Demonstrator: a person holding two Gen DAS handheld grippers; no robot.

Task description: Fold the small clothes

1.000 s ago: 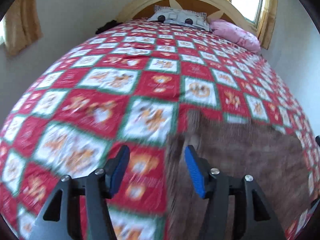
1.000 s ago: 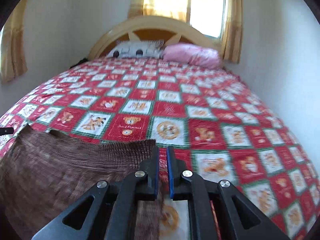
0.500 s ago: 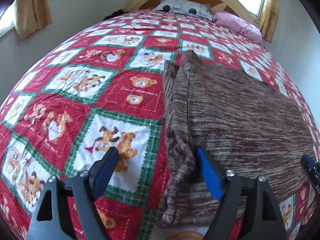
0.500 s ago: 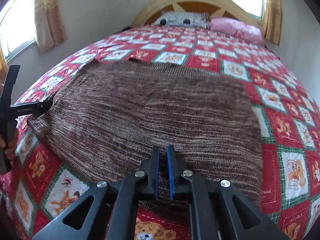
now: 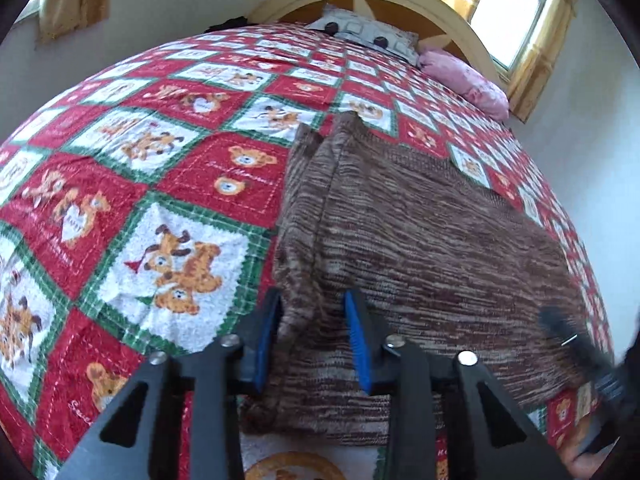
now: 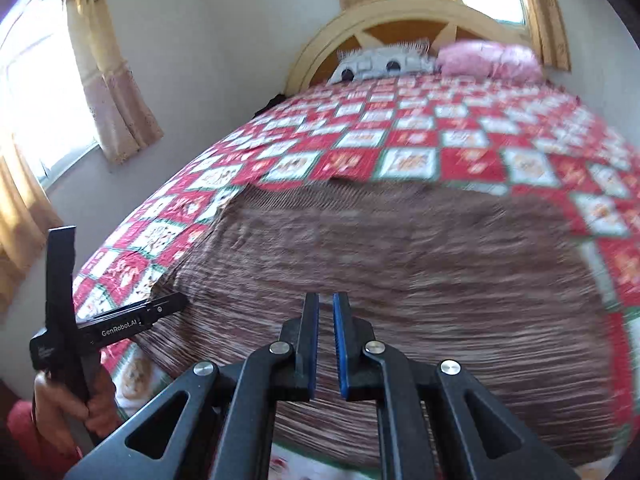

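Brown marled knit garment (image 5: 420, 248): spread flat on the near part of the bed, over the red, white and green patchwork quilt with teddy-bear squares (image 5: 160, 184). Its left edge is rumpled into a raised fold; the far edge runs straight across the quilt in the right wrist view (image 6: 400, 264), which is blurred.

Left gripper (image 5: 312, 336): black frame, blue pads. Jaws part-way apart, straddling the rumpled left edge of the garment; cloth sits between the pads, touching the left one, but they are not pinched together on it. In the right wrist view the same tool (image 6: 176, 303) shows at the garment's left edge, held in the person's left hand (image 6: 76, 404).

Right gripper (image 6: 326, 344): jaws nearly together with a narrow gap, low over the near edge of the garment; whether cloth is pinched between them cannot be told. It shows as a dark blur at the right of the left wrist view.

At the head of the bed: arched cream wooden headboard (image 6: 400, 12), grey-and-white patterned pillow (image 6: 380, 64), pink pillow (image 6: 488, 58). Yellow curtains (image 6: 116, 92) hang at the windows.
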